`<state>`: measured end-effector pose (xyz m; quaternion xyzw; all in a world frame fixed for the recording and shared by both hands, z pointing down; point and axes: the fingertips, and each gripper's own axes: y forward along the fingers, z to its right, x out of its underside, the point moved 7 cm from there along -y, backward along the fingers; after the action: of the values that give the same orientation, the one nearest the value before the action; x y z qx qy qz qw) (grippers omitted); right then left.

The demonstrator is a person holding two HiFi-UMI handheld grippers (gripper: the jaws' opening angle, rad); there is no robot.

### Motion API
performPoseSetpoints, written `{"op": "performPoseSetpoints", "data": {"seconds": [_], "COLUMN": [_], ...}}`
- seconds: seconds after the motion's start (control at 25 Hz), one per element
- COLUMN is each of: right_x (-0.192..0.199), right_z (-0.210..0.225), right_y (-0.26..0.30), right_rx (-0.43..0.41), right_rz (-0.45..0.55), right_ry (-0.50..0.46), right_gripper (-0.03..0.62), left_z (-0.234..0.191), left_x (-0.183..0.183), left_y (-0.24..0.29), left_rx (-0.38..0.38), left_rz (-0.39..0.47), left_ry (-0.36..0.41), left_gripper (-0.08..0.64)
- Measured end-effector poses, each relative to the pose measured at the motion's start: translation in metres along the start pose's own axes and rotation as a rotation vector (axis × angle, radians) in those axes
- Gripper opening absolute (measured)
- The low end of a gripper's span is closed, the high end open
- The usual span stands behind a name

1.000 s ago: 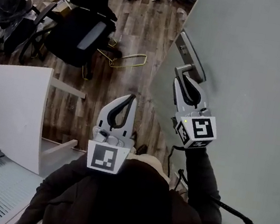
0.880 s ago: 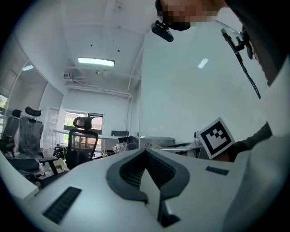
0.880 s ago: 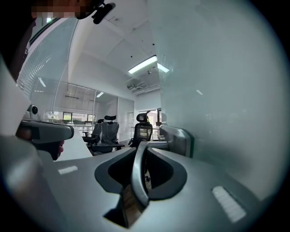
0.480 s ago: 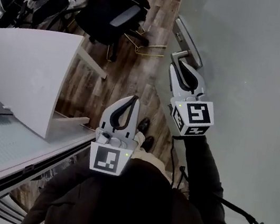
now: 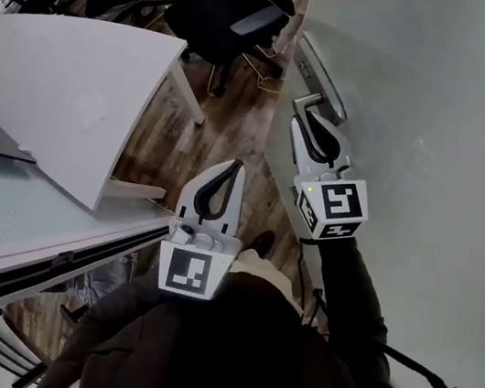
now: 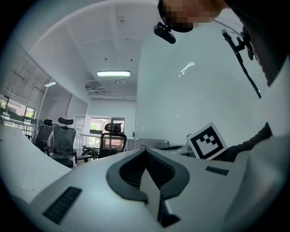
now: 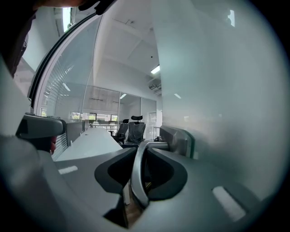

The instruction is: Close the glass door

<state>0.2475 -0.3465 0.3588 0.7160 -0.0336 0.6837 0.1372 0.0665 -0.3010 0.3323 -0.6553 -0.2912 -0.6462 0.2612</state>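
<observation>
**Right gripper on the handle, door to my right**

The door (image 5: 444,103) stands on my right, a frosted pane that fills that side of the head view. Its free edge runs away from me, towards the chairs (image 5: 228,9). The handle (image 5: 307,102) sticks out of a metal plate (image 5: 326,80) near that edge, on my side of the glass.

My right gripper (image 5: 307,122) is closed on that handle. In the right gripper view the lever (image 7: 136,176) runs between the two jaws, which pinch it from either side. Past the tips it bends over into the plate (image 7: 179,140). So the lever's long axis lies almost in line with my jaws, and the pane is just beside the gripper's right flank.

My left gripper (image 5: 233,170) hangs lower and to the left, nearer my body and well apart from the door. Its jaws are pressed together with nothing between them, as the left gripper view (image 6: 144,150) shows. It has no part in the grip.

The right arm is the one on the job. The frame the door must meet is not in view, so I cannot tell which way it swings. I judge the move must go across the pane's face, not along the lever, or the jaws will slip down it. The desk (image 5: 65,92) stands off to my left, well away from the door.
</observation>
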Motion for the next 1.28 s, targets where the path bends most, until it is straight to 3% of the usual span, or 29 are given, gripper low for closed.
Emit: {"op": "performPoseSetpoints", "data": {"seconds": [0.44,0.64,1.28], "right_x": [0.000,0.001,0.002], "right_z": [-0.086,-0.126,-0.251], "right_y": [-0.010,-0.019,-0.062], "right_rx": [-0.113,-0.169,-0.368], "right_rz": [0.011,0.004,-0.006], "right_ry": [-0.016,-0.016,-0.042], "right_gripper": [0.069,0.069,0.069], "left_z": [-0.040,-0.040,-0.018], "left_x": [0.001,-0.001,-0.005], "left_y": [-0.067,-0.099,-0.229], "left_rx": [0.018,0.008,-0.171], "left_rz": [0.007,0.011,-0.004], "left_ry": [0.009,0.009,0.026], "left_gripper": [-0.003,-0.003,-0.003]}}
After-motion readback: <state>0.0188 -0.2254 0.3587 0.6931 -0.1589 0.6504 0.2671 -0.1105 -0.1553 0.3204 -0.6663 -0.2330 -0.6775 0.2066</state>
